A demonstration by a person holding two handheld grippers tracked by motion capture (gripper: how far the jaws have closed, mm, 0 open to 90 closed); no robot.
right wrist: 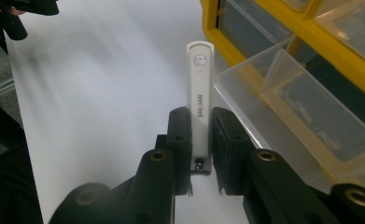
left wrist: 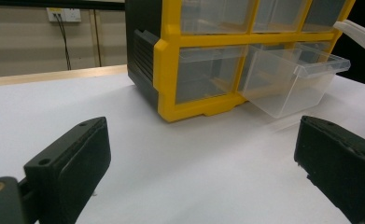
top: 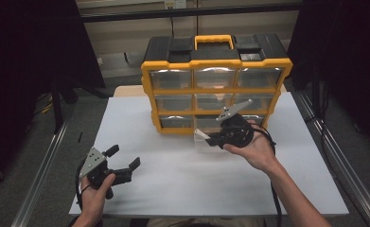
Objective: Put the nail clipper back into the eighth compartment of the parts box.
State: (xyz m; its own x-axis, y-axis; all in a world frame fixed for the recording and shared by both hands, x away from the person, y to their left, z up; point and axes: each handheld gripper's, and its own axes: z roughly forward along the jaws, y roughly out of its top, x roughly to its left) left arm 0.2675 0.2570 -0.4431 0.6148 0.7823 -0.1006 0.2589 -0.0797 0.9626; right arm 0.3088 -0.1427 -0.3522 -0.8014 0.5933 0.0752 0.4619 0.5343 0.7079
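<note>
While R gripper (right wrist: 201, 140) clamps 1 white stick (right wrist: 200, 93): L gripper (left wrist: 199, 158) agape, 1 drawer (left wrist: 294, 77) out.

drawer (right wrist: 311, 121) contents: blurred | white stick (right wrist: 200, 107) base: hidden by gripper

Black two-fingered grippers (top: 121, 163) (top: 211, 138), grey three-cornered top plates, black trailing cables, round screw holes.

Beige wall (top: 249, 23) at the back, a wall socket (left wrist: 64, 14) with cables hanging down. White tabletop (top: 173, 179) on a grey floor (top: 45, 142), with black curtains (top: 26, 56) either side.
</note>
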